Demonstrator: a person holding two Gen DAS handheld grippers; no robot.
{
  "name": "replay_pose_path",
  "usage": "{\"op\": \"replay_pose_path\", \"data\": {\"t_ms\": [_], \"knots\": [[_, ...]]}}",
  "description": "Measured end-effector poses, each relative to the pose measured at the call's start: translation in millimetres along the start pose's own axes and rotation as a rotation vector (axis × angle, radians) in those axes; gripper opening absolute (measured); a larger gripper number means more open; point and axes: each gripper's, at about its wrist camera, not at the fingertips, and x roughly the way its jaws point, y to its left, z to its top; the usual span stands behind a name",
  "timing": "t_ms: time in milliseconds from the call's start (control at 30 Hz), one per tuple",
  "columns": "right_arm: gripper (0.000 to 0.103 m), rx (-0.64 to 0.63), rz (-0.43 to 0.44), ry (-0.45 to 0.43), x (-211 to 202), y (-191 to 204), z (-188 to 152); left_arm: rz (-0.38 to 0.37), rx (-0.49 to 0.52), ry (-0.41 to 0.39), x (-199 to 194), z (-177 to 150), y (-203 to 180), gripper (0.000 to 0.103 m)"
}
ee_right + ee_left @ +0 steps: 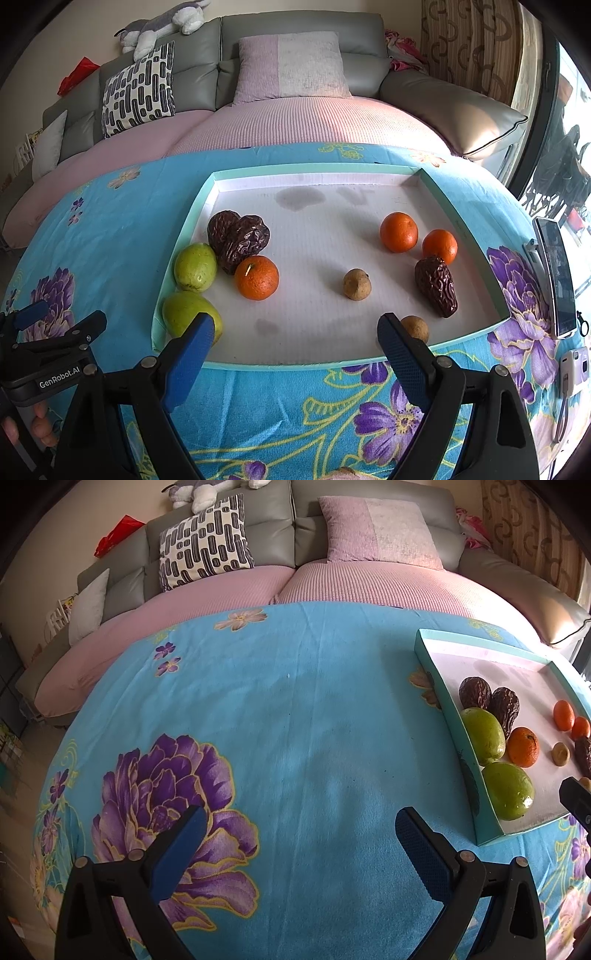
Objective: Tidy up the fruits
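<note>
Blue-padded fingers of the right gripper (295,332) frame the near edge of the shallow teal tray (465,225), jaws spread wide and empty, likely lined up to choose a fruit. Inside, two green guavas (195,267), two wrinkled dark dates (238,236) and an orange (256,277) cluster at the left wall, apparently grouped by kind; two more oranges (399,232), another date (436,286) and two small brown longans (357,284) lie scattered right. Over bare floral cloth (295,709), the left gripper (299,834) hangs wide open, holding nothing, well clear of the tray.
</note>
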Motion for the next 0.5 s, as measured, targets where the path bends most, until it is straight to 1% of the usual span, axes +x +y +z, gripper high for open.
{"op": "replay_pose_path", "data": {"t_ms": [500], "knots": [[0.090,-0.001,-0.001,0.002,0.7,-0.2,-0.6,0.007,-0.009,0.019,3.2,-1.3,3.1,0.103]]}}
